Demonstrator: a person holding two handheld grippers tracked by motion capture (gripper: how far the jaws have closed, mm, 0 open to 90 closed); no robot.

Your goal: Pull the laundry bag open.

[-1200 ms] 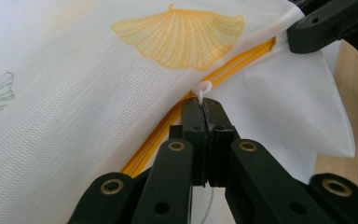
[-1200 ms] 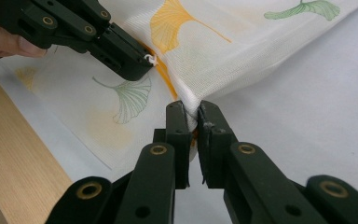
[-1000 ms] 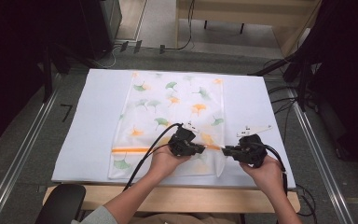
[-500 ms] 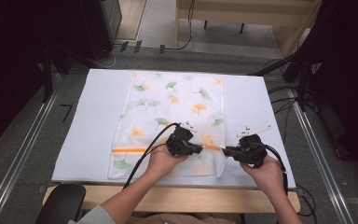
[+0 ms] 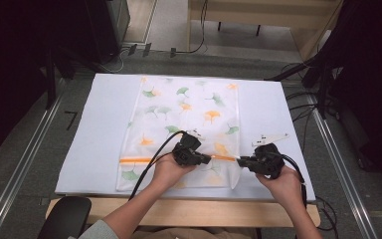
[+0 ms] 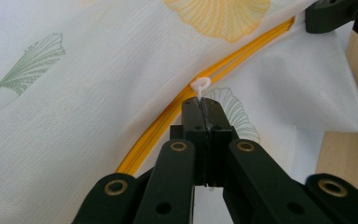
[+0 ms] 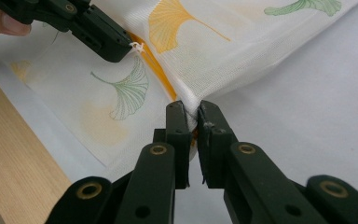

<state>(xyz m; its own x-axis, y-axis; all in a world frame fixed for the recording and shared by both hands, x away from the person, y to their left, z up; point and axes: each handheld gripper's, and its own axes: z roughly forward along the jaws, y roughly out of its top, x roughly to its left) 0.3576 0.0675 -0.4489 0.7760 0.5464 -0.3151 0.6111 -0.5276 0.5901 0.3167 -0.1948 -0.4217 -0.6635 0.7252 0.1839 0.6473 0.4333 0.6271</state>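
A white mesh zipper bag (image 5: 186, 127) printed with green and orange ginkgo leaves lies flat on the white-covered worktop (image 5: 99, 124), its long side running away from the person and its orange zipper (image 5: 135, 160) crossing it near the near end. The left tongs (image 5: 208, 159) are pressed together on the white zipper pull (image 6: 200, 87), which stands partway along the zipper, toward the bag's right side; in the left gripper view the thin tab of the pull is caught between the two black jaws and its small loop pokes out just above their tips. The right tongs (image 5: 239, 161) pinch the bag's right edge at the zipper's end, the fabric bunched up and lifted slightly between jaws that are nearly together; in the right gripper view a fold of mesh and a glimpse of orange sit in the narrow gap. The two tongs point toward each other, near but apart, with a short stretch of zipper between them. A black cable (image 5: 154, 159) from the left gripper lies across the near part of the bag and runs off the front edge of the worktop. A small white object (image 5: 269, 139), too small to identify, lies on the cover just beyond the right hand (image 5: 283, 184). Past the worktop are metal rails (image 5: 25, 159) on the floor, trailing cables (image 5: 298, 107) and dark curtains; a wooden strip borders the near edge.
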